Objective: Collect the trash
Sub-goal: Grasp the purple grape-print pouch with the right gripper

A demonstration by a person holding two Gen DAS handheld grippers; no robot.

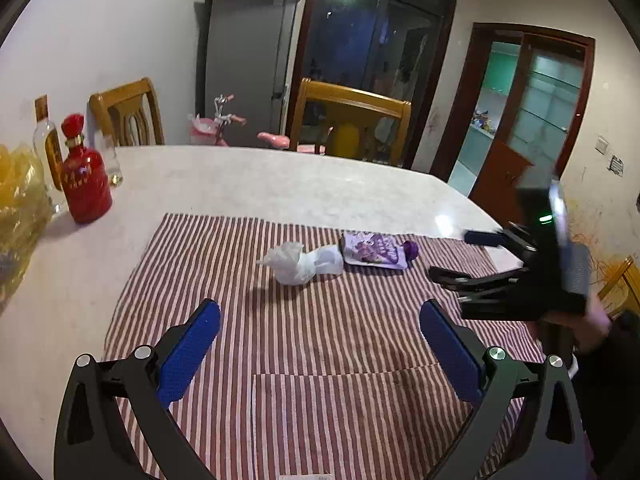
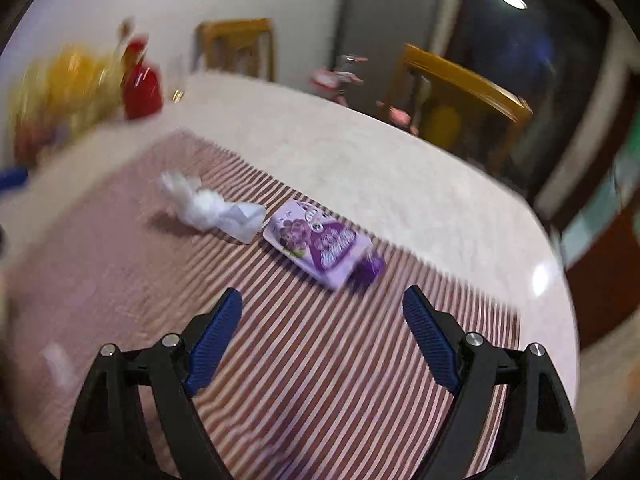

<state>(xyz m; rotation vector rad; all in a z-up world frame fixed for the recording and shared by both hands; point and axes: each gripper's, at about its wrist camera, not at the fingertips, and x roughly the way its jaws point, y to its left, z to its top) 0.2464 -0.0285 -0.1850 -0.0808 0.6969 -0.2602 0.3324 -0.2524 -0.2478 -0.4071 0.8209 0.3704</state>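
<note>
A crumpled white plastic bag (image 1: pixel 302 264) and a purple drink pouch (image 1: pixel 374 250) with a purple cap lie side by side on a red-and-white striped cloth (image 1: pixel 280 340). My left gripper (image 1: pixel 320 316) is open and empty, low over the cloth, short of the white bag. My right gripper (image 2: pixel 322 308) is open and empty, just short of the pouch (image 2: pixel 320 242); the white bag (image 2: pixel 212 206) lies to its left. The right gripper also shows in the left wrist view (image 1: pixel 452 254), to the right of the pouch. The right wrist view is motion-blurred.
The cloth lies on a pale marble-look table (image 1: pixel 280 176). A red bottle (image 1: pixel 84 176), a clear bottle (image 1: pixel 48 144) and a yellow bag (image 1: pixel 16 200) stand at the far left. Wooden chairs (image 1: pixel 352 120) stand behind the table.
</note>
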